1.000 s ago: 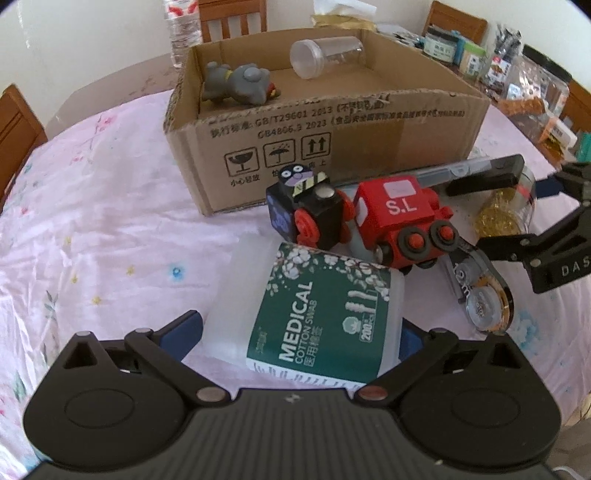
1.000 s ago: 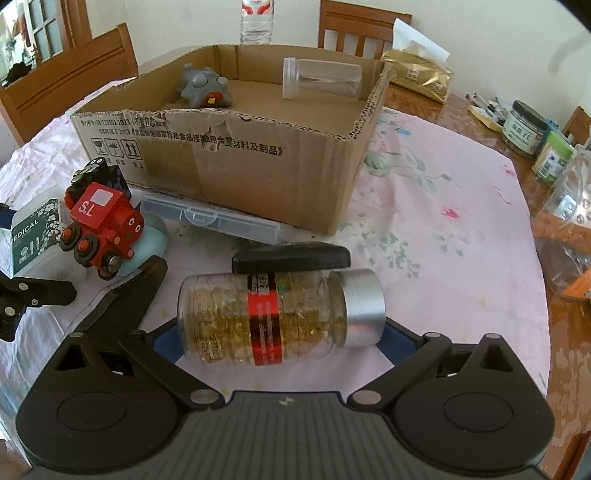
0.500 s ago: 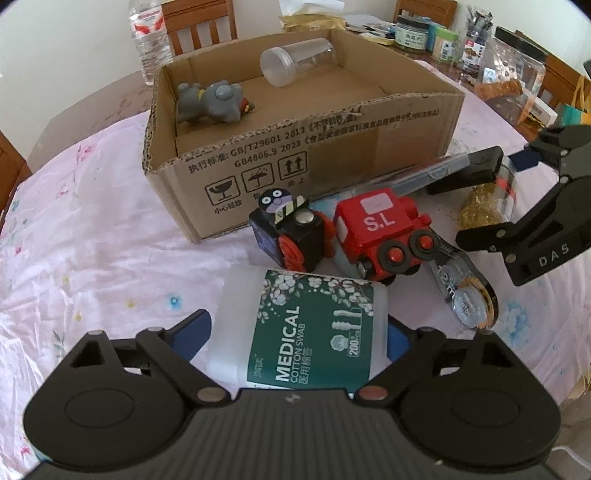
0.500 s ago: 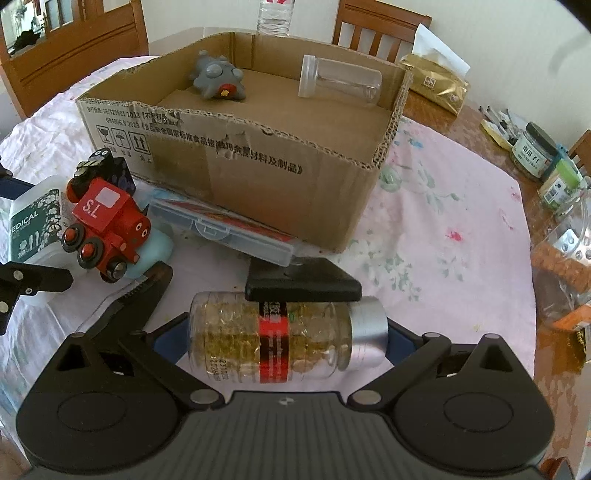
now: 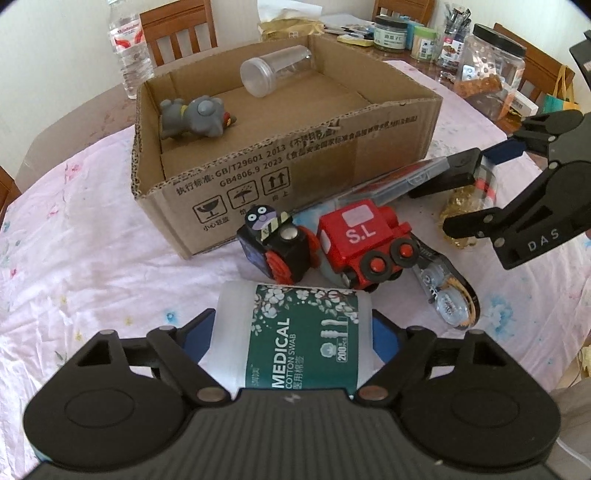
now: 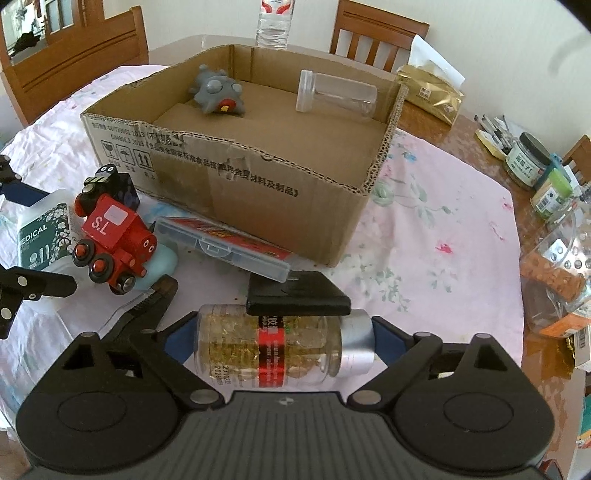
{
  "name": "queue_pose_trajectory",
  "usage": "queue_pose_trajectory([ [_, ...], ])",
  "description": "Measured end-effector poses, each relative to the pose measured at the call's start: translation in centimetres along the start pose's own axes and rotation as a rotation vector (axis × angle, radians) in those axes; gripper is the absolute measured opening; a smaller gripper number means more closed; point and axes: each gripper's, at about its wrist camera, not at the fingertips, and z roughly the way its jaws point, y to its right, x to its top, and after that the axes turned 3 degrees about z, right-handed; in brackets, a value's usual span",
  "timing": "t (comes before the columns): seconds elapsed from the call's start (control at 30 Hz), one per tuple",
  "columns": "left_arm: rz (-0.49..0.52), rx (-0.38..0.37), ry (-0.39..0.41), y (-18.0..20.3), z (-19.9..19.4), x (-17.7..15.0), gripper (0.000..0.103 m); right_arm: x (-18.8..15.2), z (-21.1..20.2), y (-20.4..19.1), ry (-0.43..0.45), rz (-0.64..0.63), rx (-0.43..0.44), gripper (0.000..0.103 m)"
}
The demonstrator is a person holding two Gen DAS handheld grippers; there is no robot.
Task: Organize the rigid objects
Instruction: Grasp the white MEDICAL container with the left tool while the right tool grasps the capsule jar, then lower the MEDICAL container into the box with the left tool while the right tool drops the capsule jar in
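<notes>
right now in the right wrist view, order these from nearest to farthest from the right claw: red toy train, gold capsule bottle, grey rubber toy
1. Gold capsule bottle, between the right claw fingers.
2. Red toy train, left, outside the cardboard box.
3. Grey rubber toy, far inside the box.

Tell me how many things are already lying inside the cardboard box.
2. A grey toy figure lies at the left end of the cardboard box, and a clear lidded container lies on its side against the back wall. The near wall may hide something small.

A water bottle is standing at twelve o'clock beyond wooden chairs; lidded jars are crowding the table at three o'clock.
</notes>
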Motion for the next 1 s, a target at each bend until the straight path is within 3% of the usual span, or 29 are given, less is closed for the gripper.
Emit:
queue_pose_trajectory([
  [0.33, 0.017, -0.001, 0.012, 0.1, -0.3, 0.1, 0.083, -0.5, -0.2, -0.3, -0.013, 0.004, -0.020, 0.095],
  [0.63, 0.010, -0.006, 0.008, -0.1, -1.3, 0.0, 0.083, -1.1, -1.2, -0.2, -0.063, 0.008, 0.014, 0.095],
  [0.83, 0.016, -0.017, 0.016, -0.4, -3.3, 0.2, 0.083, -1.2, -3.3, 0.2, -0.086, 0.007, 0.049, 0.095],
  [1.0, 0.021, -0.033, 0.036, -0.6, -5.4, 1.1, 0.083, -0.3, -5.8, 0.8, -0.056, 0.006, 0.084, 0.095],
])
